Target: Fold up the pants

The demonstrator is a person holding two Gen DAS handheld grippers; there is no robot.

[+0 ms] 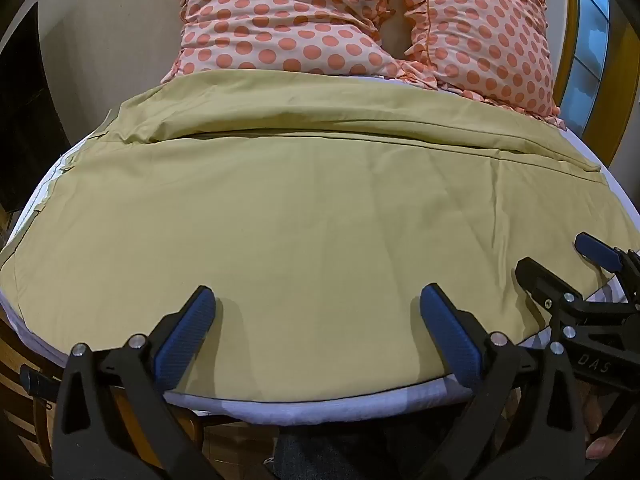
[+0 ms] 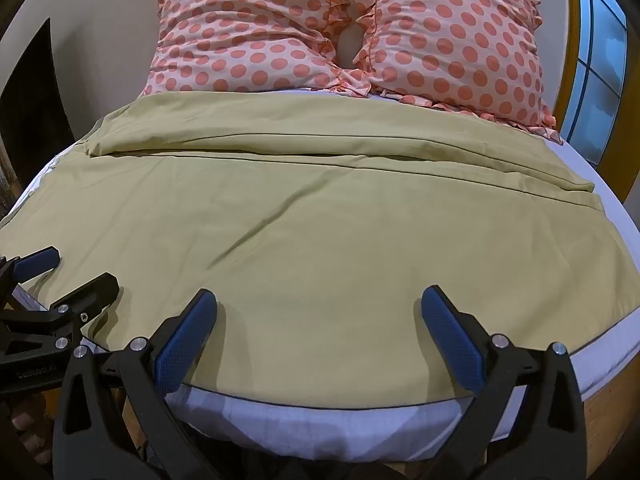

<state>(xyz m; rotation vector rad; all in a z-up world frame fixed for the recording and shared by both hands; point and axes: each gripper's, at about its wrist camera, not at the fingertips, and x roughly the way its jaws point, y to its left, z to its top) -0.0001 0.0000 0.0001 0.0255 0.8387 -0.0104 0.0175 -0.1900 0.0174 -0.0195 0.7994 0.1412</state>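
Olive-yellow pants (image 1: 304, 216) lie spread flat across a white bed, with one layer folded over along a long seam toward the far side; they also fill the right wrist view (image 2: 320, 232). My left gripper (image 1: 318, 304) is open and empty, low over the near edge of the pants. My right gripper (image 2: 320, 304) is open and empty too, over the near edge further right. Each gripper shows in the other's view: the right gripper (image 1: 556, 264) at the right, the left gripper (image 2: 76, 276) at the left.
Two pink pillows with orange polka dots (image 2: 344, 28) lean at the head of the bed. The white mattress edge (image 2: 320, 428) runs just below the grippers. A window with a yellow frame (image 2: 600, 64) is at the right, a dark opening (image 1: 24, 112) at the left.
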